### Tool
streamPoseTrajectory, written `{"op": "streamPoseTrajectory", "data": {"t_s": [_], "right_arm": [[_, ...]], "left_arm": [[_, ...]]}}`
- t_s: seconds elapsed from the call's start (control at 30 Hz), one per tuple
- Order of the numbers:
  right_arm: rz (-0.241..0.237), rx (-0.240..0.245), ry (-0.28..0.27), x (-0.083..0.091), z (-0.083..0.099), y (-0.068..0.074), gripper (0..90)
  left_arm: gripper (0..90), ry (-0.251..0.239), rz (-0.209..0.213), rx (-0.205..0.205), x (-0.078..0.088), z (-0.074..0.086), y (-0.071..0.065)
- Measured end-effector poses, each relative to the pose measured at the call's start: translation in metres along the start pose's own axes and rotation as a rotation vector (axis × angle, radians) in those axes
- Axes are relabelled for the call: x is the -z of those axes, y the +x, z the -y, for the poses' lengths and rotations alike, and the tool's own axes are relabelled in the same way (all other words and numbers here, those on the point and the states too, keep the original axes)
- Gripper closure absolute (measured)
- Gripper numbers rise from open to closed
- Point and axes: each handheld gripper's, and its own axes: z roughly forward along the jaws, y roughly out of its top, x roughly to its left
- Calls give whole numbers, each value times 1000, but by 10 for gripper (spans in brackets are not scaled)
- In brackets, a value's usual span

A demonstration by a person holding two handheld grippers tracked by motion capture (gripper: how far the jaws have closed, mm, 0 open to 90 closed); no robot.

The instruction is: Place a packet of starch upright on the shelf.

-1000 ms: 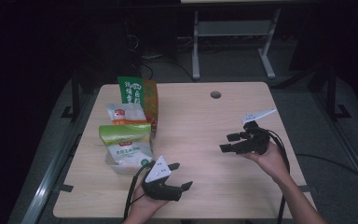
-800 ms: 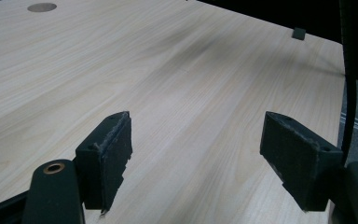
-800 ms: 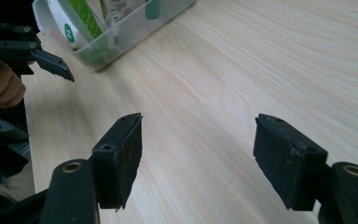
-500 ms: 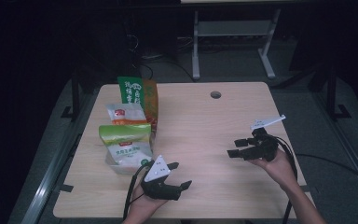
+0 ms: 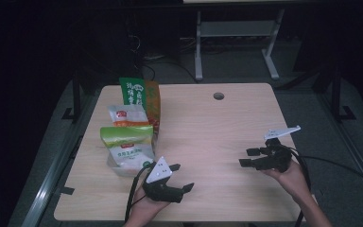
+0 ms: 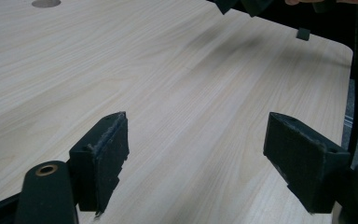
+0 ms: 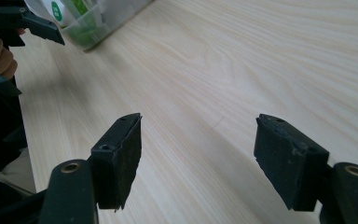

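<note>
A row of food packets lies along the left side of the wooden table (image 5: 203, 127): a tall green-and-orange bag (image 5: 141, 97) farthest from the person, a white packet with a red label (image 5: 127, 115) in front of it, and nearest the person a green-and-white bag (image 5: 127, 149). That last bag sits just beside the left gripper (image 5: 182, 177), which rests low at the near edge, its jaws spread wide with nothing between them. The right gripper (image 5: 246, 157) is held above the right part of the table, well apart from the packets, its jaws also spread and empty, pointing toward the left. The wood between the two grippers is bare, so nothing stands between either one and the bags. A small round hole (image 5: 219, 96) marks the far side of the tabletop.

The left gripper view looks across bare wood to the hole (image 6: 45, 3) and the table's far right corner, with the other gripper dark at the top edge. The right gripper view catches the clear base of the green-and-white bag (image 7: 91, 21) and the left gripper (image 7: 21, 21) at its upper left
</note>
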Motion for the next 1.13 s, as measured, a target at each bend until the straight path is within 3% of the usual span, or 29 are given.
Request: {"op": "streamPoseTrajectory", "data": {"t_s": [0.43, 1.13], "right_arm": [[19, -28, -17, 16, 29, -2, 308], [34, -41, -33, 33, 65, 12, 290]], "left_arm": [[194, 10, -3, -6, -1, 1, 0], [194, 7, 0, -13, 0, 1, 0]]}}
